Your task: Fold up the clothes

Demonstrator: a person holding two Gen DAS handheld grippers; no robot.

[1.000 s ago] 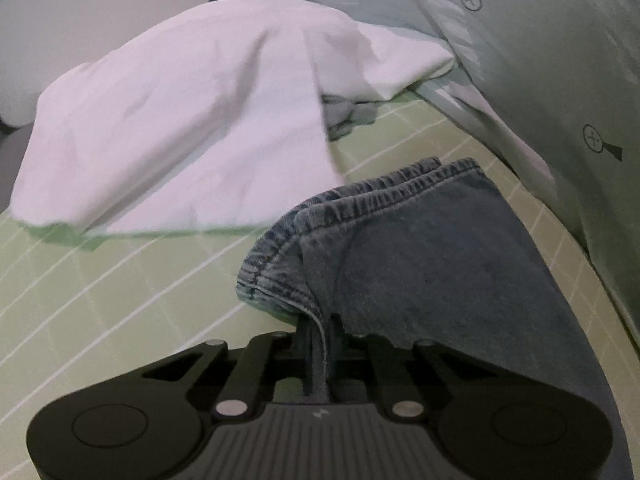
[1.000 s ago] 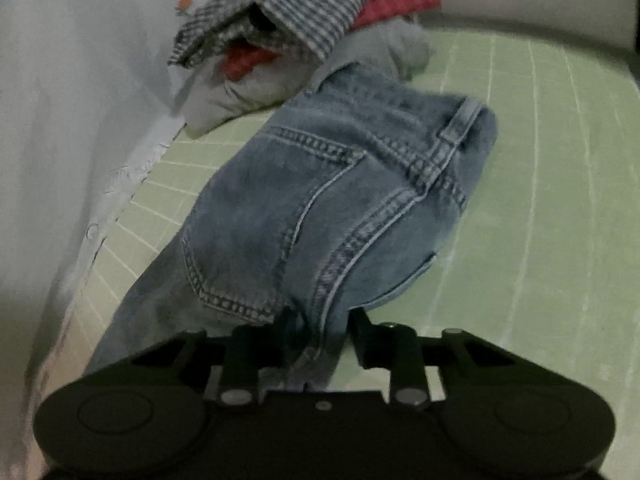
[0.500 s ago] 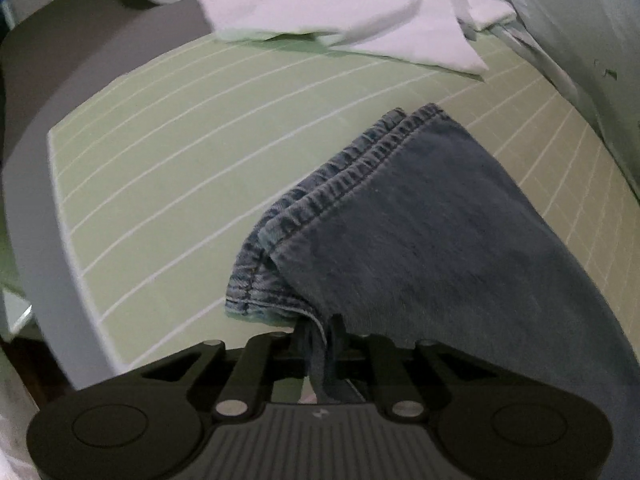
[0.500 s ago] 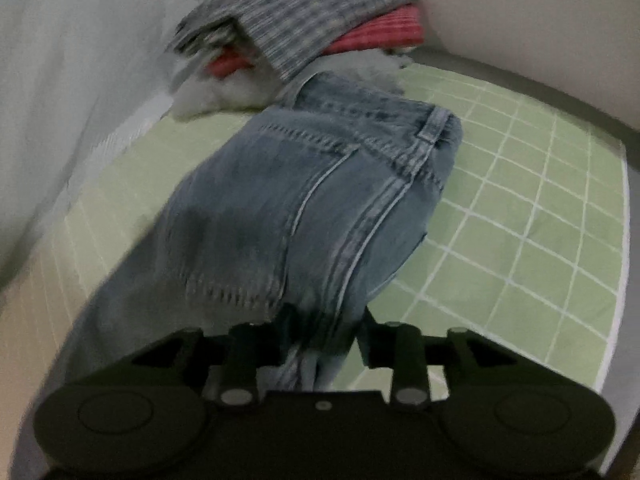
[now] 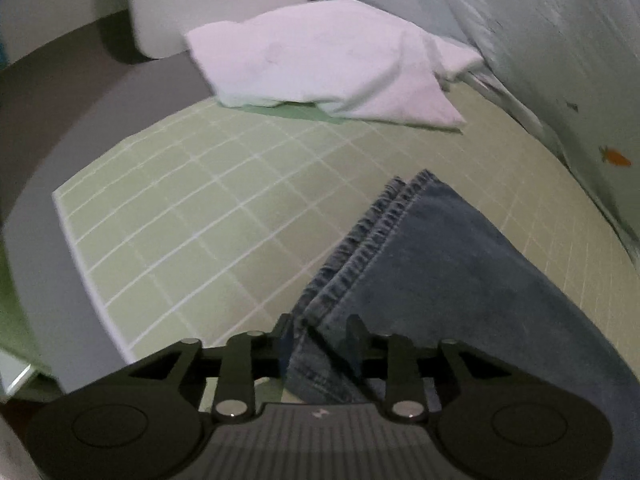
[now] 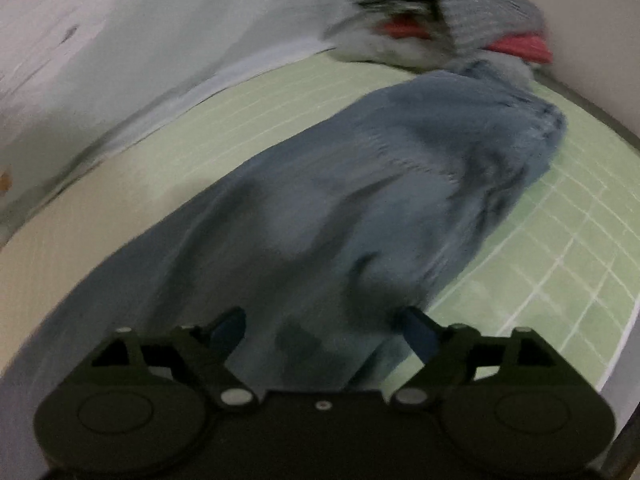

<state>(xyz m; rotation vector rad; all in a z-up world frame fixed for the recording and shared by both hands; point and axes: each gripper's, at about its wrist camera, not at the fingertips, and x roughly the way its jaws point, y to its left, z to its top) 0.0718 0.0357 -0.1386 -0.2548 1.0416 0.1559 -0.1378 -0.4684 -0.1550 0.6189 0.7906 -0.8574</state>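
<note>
Both jaws spread around jeans [image 5: 460, 280]; bare green mat [image 5: 192, 208] left of hem.

No readable text, brand or number is shown; only a small pale emblem is seen on the left gripper [image 5: 320, 328] body, too small to be made out

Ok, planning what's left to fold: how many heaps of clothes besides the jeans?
2: a white garment at the mat's far edge in the left view; a plaid-and-red pile beyond the jeans in the right view. Others may be hidden.
</note>
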